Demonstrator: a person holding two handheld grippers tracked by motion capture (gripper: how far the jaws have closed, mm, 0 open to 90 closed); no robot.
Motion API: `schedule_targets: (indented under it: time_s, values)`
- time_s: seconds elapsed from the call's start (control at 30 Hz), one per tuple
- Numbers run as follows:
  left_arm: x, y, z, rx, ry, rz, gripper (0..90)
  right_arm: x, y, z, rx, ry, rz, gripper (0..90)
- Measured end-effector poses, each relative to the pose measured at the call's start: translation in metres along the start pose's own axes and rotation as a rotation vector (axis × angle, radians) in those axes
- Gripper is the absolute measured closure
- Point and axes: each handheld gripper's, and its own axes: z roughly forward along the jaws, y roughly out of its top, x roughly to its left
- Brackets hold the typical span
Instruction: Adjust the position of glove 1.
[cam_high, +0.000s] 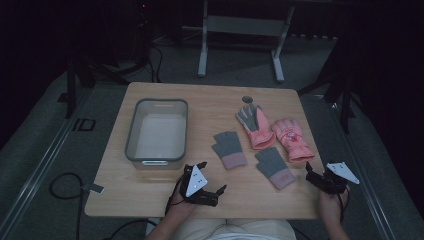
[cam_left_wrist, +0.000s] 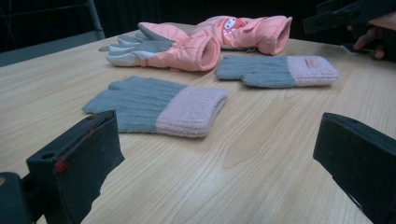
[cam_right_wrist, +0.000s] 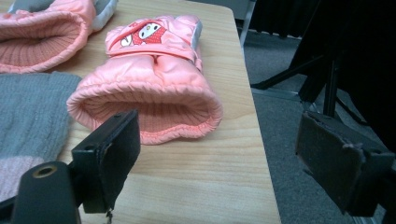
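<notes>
Pink glove (cam_right_wrist: 149, 100) just beyond empty, wide-open right tongs (cam_right_wrist: 219, 154); left tongs (cam_left_wrist: 215, 163) likewise agape.

A grey plastic bin (cam_high: 157, 134) sits on the left half of the wooden table (cam_high: 150, 185), its inside pale and bare. Near the table's far edge lies a small round dark disc (cam_high: 246, 99) — too small to identify. Behind the table stands a white metal frame (cam_high: 240, 30) on grey carpet — dark cables (cam_high: 65, 187) trail over the floor at the left.
</notes>
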Motion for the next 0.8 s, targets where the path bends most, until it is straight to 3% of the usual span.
schedule_targets:
  time_s: [0.2, 0.37, 0.5, 0.67, 0.8]
  values:
    - [-0.001, 0.001, 0.001, 0.014, 0.004, 0.007, 0.3, -0.003, 0.0, -0.002, 0.018, -0.002, 0.005, 13.6]
    - [0.001, 0.001, 0.001, 0.017, 0.0, 0.0, 0.3, -0.003, 0.003, 0.002, 0.093, 0.065, -0.017, 11.8]
    - [-0.001, 0.001, 0.003, 0.029, 0.003, 0.016, 0.3, -0.004, 0.008, 0.001, 0.136, 0.081, -0.008, 11.8]
    - [0.002, 0.001, 0.002, 0.027, -0.027, 0.001, 0.3, -0.006, 0.033, -0.007, 0.186, 0.136, 0.0, 14.8]
    - [-0.002, 0.001, 0.003, 0.012, -0.054, 0.025, 0.3, -0.008, 0.057, -0.014, 0.174, 0.149, 0.0, 15.7]
